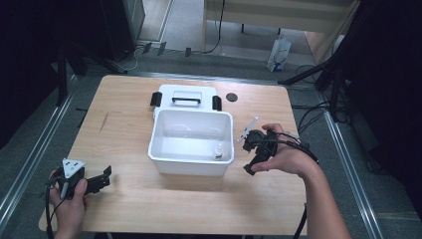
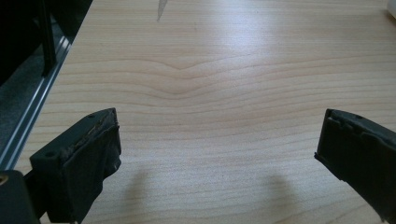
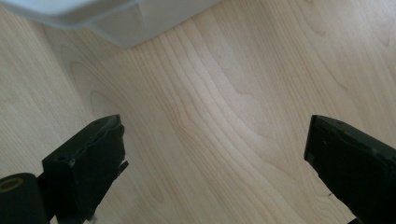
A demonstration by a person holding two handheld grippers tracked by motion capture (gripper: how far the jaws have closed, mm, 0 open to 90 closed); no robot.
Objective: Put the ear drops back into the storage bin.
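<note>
high view: i look down on a light wooden table [image 1: 129, 134] with a white plastic box [image 1: 191, 142] standing open near its middle.
box: its lid [image 1: 186, 97] lies flat just behind it, touching or nearly touching the far wall, with a black handle [image 1: 186, 100] on top and a black latch at each end.
inside the box: a small white bottle [image 1: 218, 151] stands upright by the near right corner; the floor of the box around it looks bare.
far edge of table: a small dark round disc [image 1: 231, 97] lies to the right of the lid, apart from it.
right of the box: a thin white stick-like thing [image 1: 248, 128] lies slanted on the wood, close to my right hand; i cannot tell what it is.
left gripper [image 1: 102, 179]: i hold it low at the near left corner of the table, well apart from the box, its grey three-cornered plate facing up.
left gripper view: my two black jaws stand wide apart over bare wood grain with nothing between them; the left gripper [image 2: 217, 144] is released.
right gripper [image 1: 251, 162]: my right hand [image 1: 278, 157] holds it just beside the right wall of the box, pointing down toward the table, cables trailing off to the right.
right gripper view: the jaws are spread wide over bare wood, gripping nothing; the right gripper [image 3: 215, 149] is released, and a corner of the white box [image 3: 116, 18] sits at the top left.
</note>
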